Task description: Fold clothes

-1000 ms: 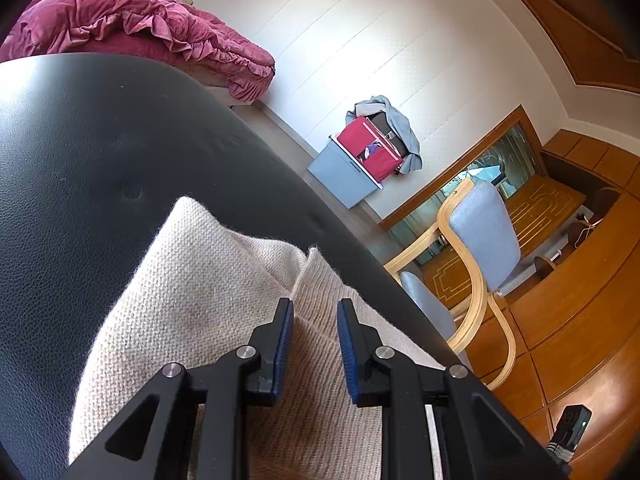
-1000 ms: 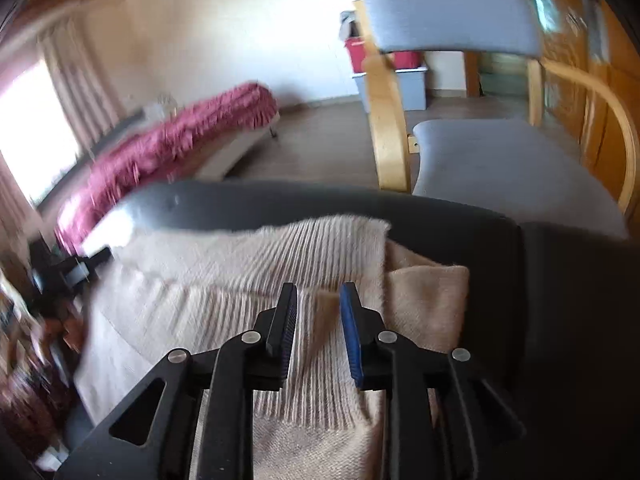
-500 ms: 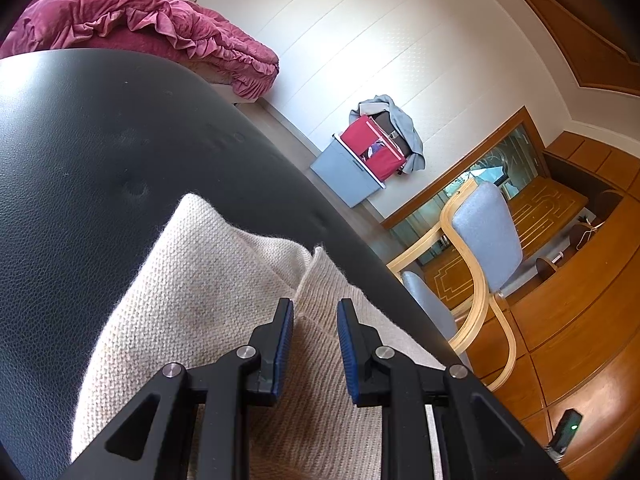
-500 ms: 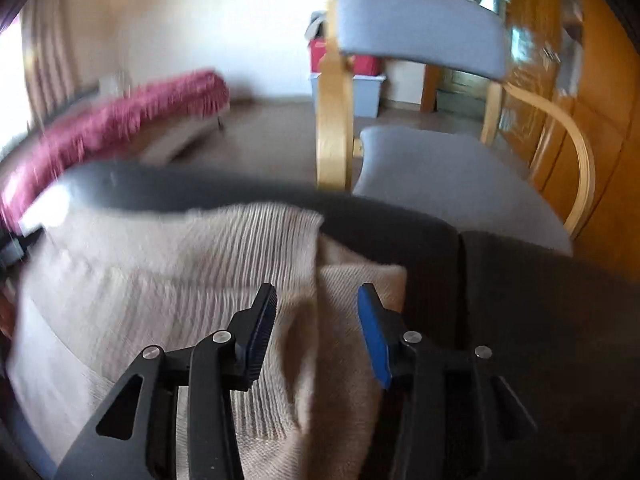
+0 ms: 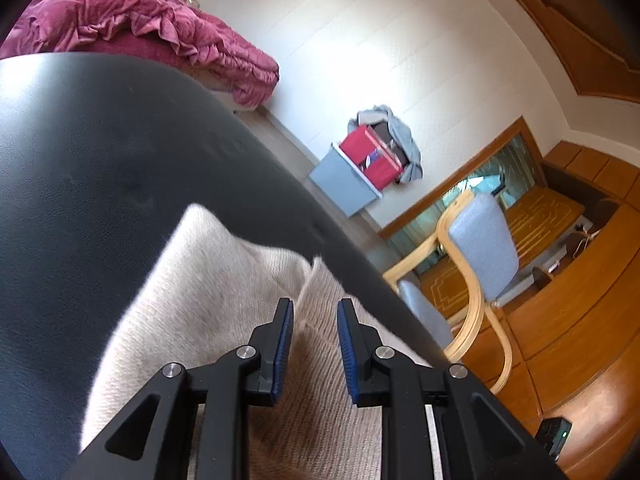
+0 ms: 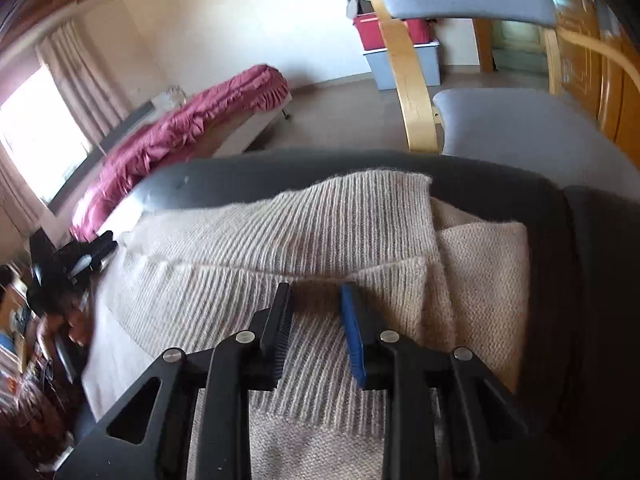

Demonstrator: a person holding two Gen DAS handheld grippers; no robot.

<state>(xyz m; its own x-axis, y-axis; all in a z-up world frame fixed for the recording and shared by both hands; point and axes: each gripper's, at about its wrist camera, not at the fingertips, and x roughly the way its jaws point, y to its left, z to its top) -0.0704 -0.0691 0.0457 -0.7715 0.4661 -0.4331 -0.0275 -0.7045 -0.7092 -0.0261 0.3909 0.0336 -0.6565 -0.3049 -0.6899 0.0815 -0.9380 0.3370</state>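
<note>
- Swung back since half a second ago: right gripper (image 6: 316, 312), its view now square on the ribbed panel; gap narrower than it was then. Left gripper (image 5: 314, 338) barely shifted over the same span.
- Beige knit sweater (image 6: 320, 232) spread on the black leather seat (image 5: 100, 152), partly doubled over: ribbed layer on top, plain-knit layer showing at the right edge.
- Right gripper: narrow gap, blue pads low over a raised ridge of the ribbed hem; contact likely, a firm pinch not certain.
- Left gripper: narrow gap too, hovering over a crease at the sweater's far corner; cloth seen between the pads, a clamp not shown.
- Handling, as judged: soft, limp, light, stretchy knit; prone to sag and drag when lifted by one point; little slip on the leather. Fuzzy yarn apt to snag.
- Best hold, as judged: thick ribbed hem or a folded edge, both layers together, one gripper at each end of the same edge.
- Beyond the seat: grey wooden armchair (image 6: 520, 128), red-quilted bed (image 5: 132, 24).
</note>
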